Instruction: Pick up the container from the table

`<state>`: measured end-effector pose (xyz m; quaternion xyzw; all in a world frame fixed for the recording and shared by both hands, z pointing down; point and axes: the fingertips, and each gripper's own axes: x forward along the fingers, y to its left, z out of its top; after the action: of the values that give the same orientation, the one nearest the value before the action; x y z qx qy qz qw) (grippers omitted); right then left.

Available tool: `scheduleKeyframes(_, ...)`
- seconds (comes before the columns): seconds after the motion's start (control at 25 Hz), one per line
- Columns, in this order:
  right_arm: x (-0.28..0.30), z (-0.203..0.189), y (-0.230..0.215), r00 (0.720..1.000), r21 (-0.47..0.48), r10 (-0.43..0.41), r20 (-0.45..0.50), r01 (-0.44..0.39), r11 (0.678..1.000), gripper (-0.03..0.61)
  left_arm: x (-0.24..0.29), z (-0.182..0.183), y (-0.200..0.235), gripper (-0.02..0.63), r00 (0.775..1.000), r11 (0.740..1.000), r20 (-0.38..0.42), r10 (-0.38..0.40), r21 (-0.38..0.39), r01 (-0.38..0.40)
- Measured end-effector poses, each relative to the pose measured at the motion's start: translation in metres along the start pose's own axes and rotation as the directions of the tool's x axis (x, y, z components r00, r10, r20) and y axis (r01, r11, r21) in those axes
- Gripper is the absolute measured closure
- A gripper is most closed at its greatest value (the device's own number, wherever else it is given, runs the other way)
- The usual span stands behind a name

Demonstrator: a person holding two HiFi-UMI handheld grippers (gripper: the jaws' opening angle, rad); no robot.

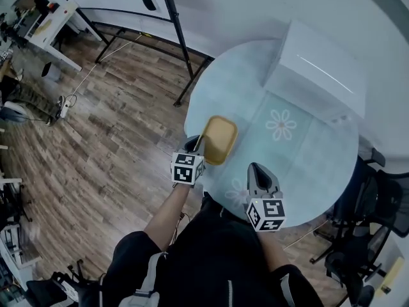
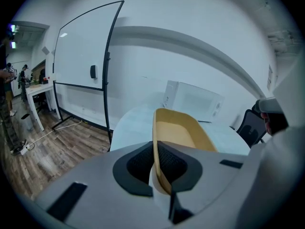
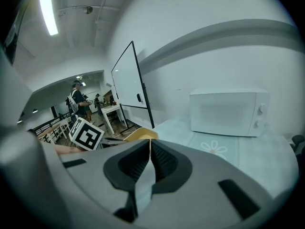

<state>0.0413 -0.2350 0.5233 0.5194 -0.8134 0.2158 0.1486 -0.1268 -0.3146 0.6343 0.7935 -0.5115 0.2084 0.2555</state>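
A shallow yellow container (image 1: 219,139) is at the near-left edge of the round table (image 1: 307,158), which has a pale blue cloth. My left gripper (image 1: 195,144) is shut on its near rim; in the left gripper view the rim (image 2: 159,163) runs between the jaws and the container (image 2: 183,130) stretches away from them. Whether it rests on the cloth or hangs just above it, I cannot tell. My right gripper (image 1: 256,170) is over the table's near edge to the right, shut (image 3: 149,151) with nothing in it. Its view shows the container (image 3: 141,134) at the left.
A white microwave (image 1: 319,75) stands at the back of the table. A whiteboard on a black stand (image 1: 176,24) is on the wooden floor to the left. An office chair (image 1: 377,200) is at the right. People stand at a far desk (image 3: 78,101).
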Motion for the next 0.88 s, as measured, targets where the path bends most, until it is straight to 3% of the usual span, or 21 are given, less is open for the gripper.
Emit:
scheduleKeyframes(0.48, -0.025, 0.023, -0.005, 0.994, -0.039, 0.069, 0.087, -0.066, 0.997, 0.552, -0.051, 0.043, -0.064, 0.586, 0.997, 0.997, 0.055, -0.052, 0.064, 0.048)
scheduleKeyframes(0.88, -0.047, 0.016, -0.016, 0.992, -0.052, 0.089, 0.086, -0.085, 0.995, 0.554, -0.063, 0.042, -0.107, 0.586, 0.995, 0.993, 0.049, -0.084, 0.09, 0.08)
